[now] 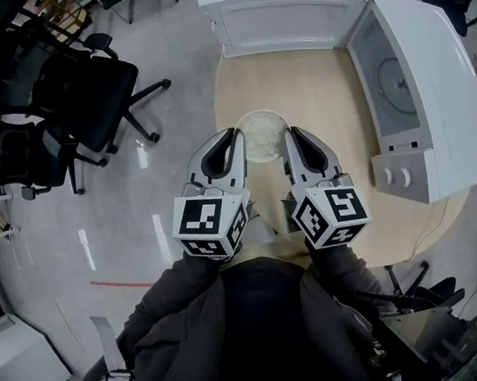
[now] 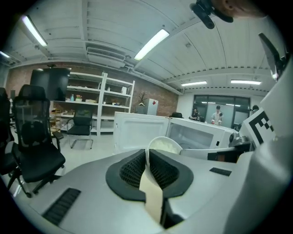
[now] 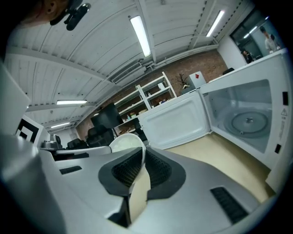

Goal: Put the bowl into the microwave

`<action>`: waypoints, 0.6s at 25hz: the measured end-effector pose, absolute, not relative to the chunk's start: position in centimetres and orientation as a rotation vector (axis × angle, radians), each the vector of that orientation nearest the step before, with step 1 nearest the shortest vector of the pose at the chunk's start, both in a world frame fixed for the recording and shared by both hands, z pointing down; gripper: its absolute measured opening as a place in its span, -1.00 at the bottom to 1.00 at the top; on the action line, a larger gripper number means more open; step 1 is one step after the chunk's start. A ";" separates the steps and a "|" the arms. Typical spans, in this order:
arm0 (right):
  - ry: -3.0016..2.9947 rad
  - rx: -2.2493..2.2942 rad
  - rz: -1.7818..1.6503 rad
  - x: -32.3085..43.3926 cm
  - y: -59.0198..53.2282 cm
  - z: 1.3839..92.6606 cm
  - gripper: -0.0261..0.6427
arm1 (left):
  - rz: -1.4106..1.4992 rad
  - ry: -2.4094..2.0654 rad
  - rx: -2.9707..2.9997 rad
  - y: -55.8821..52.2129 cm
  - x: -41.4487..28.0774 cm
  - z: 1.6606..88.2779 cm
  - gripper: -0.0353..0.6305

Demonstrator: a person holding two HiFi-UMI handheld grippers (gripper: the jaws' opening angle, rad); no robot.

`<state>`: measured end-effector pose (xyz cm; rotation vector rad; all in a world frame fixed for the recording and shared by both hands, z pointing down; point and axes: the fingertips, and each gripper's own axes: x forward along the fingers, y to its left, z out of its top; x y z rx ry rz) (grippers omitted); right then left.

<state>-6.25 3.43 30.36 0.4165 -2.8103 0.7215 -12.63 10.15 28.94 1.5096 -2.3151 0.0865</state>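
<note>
The left claw (image 1: 228, 145) pinches the left rim of the white bowl (image 1: 263, 133), and the right claw (image 1: 294, 144) pinches its right rim. The bowl, holding something pale, sits between them over the round tabletop (image 1: 313, 89). The microwave (image 1: 428, 88) stands at the right, its door (image 1: 282, 18) swung open.

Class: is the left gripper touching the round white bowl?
Touching. The left gripper view shows the left gripper with its black ribbed pads clamped on the round white bowl at its thin rim, with no gap.
</note>
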 end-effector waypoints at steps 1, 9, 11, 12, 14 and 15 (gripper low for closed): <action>-2.798 0.472 0.725 -6.6 2.8 30.9 -0.83 | 0.089 -2.278 1.547 9.3 -13.3 29.6 -0.79; -2.689 0.871 0.783 -13.1 -0.3 34.0 -0.83 | 0.116 -1.995 1.814 4.1 -21.3 32.7 -0.79; -2.658 0.979 0.789 -14.8 -0.5 34.0 -0.83 | 0.110 -1.919 1.883 3.3 -23.3 32.8 -0.79; -2.645 1.031 0.789 -15.5 -0.7 33.7 -0.83 | 0.106 -1.886 1.918 2.8 -24.2 32.7 -0.79; -2.627 1.129 0.783 -16.7 -1.1 33.0 -0.83 | 0.101 -1.829 1.983 1.8 -25.7 32.2 -0.79; -2.619 1.174 0.777 -17.0 -1.4 32.6 -0.83 | 0.102 -1.803 2.016 1.3 -26.0 31.8 -0.79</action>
